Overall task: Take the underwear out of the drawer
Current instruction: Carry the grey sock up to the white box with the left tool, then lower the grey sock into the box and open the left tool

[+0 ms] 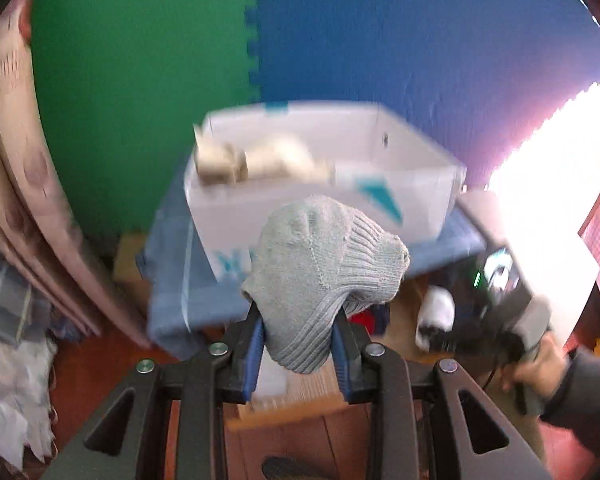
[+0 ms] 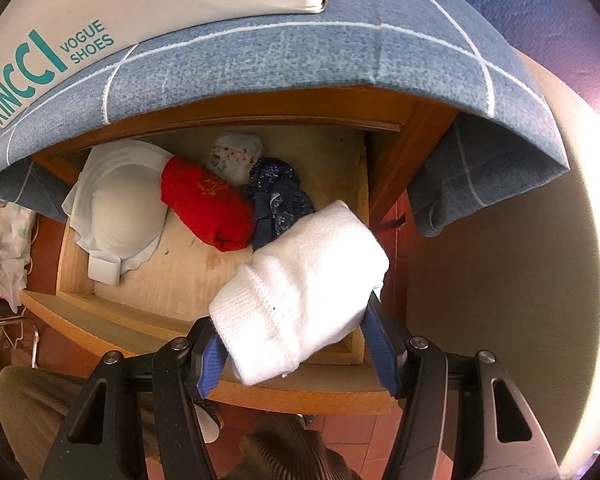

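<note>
My left gripper (image 1: 298,330) is shut on a grey knitted sock roll (image 1: 324,272) and holds it up in front of a white shoe box (image 1: 320,196) on the cabinet top. My right gripper (image 2: 296,344) is shut on a white knitted sock roll (image 2: 300,296), held just above the front right of the open wooden drawer (image 2: 112,320). In the drawer lie a white bra (image 2: 120,208), a red rolled garment (image 2: 208,204), a dark blue patterned garment (image 2: 280,196) and a pale floral piece (image 2: 236,154). The right gripper also shows in the left wrist view (image 1: 440,320).
A blue checked cloth (image 2: 300,60) covers the cabinet top and hangs over its edges. The shoe box (image 2: 100,12) holds beige items (image 1: 260,160). Green and blue foam mats (image 1: 140,80) line the wall. Red floor tiles (image 2: 360,428) lie below. Cloth and bags (image 1: 8,340) pile at the left.
</note>
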